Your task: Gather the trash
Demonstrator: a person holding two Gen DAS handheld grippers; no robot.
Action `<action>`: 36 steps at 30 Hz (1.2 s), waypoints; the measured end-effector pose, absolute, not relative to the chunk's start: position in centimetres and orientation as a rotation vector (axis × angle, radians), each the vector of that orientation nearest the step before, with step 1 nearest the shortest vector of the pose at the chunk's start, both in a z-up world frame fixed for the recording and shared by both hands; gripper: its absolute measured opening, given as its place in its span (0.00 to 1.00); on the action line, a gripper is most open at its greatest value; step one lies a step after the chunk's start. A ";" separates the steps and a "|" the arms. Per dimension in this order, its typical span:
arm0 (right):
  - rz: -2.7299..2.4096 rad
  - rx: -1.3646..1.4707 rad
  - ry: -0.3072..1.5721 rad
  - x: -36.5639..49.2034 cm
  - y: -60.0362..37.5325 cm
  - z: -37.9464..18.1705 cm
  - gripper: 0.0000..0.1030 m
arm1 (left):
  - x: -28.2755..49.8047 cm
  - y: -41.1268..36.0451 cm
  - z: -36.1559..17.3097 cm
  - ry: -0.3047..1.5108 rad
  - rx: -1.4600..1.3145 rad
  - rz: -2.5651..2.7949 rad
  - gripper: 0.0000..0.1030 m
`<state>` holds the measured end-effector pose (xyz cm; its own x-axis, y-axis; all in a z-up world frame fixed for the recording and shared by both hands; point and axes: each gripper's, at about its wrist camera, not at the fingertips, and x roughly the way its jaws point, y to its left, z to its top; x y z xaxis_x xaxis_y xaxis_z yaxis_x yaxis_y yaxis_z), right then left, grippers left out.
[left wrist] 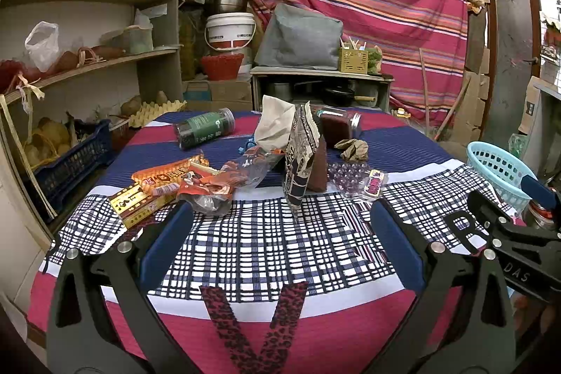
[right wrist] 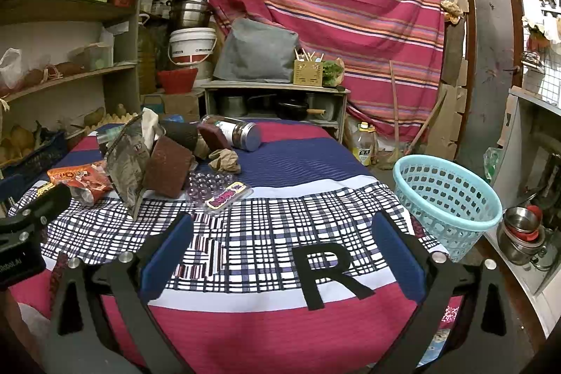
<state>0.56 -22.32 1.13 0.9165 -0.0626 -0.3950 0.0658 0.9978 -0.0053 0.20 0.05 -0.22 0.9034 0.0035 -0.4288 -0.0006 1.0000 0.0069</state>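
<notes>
Left gripper [left wrist: 280,226] and right gripper [right wrist: 280,230] both gape wide, holding nothing; wrappers [left wrist: 189,181] and a printed pouch [left wrist: 298,160] litter mid-frame, the light-blue basket [right wrist: 452,198] at right

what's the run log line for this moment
left gripper open, empty | right gripper open, empty | trash pile on table | basket empty

- A big black letter "R" sits on the checked cloth of the table [right wrist: 329,272].
- "DAS" is printed on the right gripper's black body [left wrist: 519,276].
- The wrappers' print is illegible.
</notes>
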 end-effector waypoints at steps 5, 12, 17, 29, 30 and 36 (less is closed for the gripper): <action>-0.066 0.008 0.407 0.6 -22.3 1.2 0.96 | 0.2 0.1 -0.2 0.442 0.007 0.001 0.95; -0.065 0.008 0.407 0.6 -22.3 1.2 0.96 | 0.2 0.1 -0.2 0.444 0.005 0.001 0.95; -0.065 0.011 0.410 0.6 -22.2 1.1 0.96 | 0.2 0.1 -0.2 0.441 0.007 0.001 0.95; -0.060 0.015 0.410 0.7 -22.0 1.0 0.96 | 0.3 -0.1 -0.3 0.444 0.002 0.002 0.95; -0.060 0.017 0.409 0.7 -22.0 1.0 0.96 | 0.3 -0.1 -0.3 0.446 0.003 0.002 0.95; -0.050 0.036 0.414 0.9 -21.8 1.0 0.96 | 0.1 -0.4 -0.4 0.439 0.007 0.004 0.95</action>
<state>0.89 -21.84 1.01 0.9142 -0.0415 -0.4031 0.0560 0.9981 0.0242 0.08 -0.40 -0.45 0.9053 0.0056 -0.4248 -0.0026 1.0000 0.0076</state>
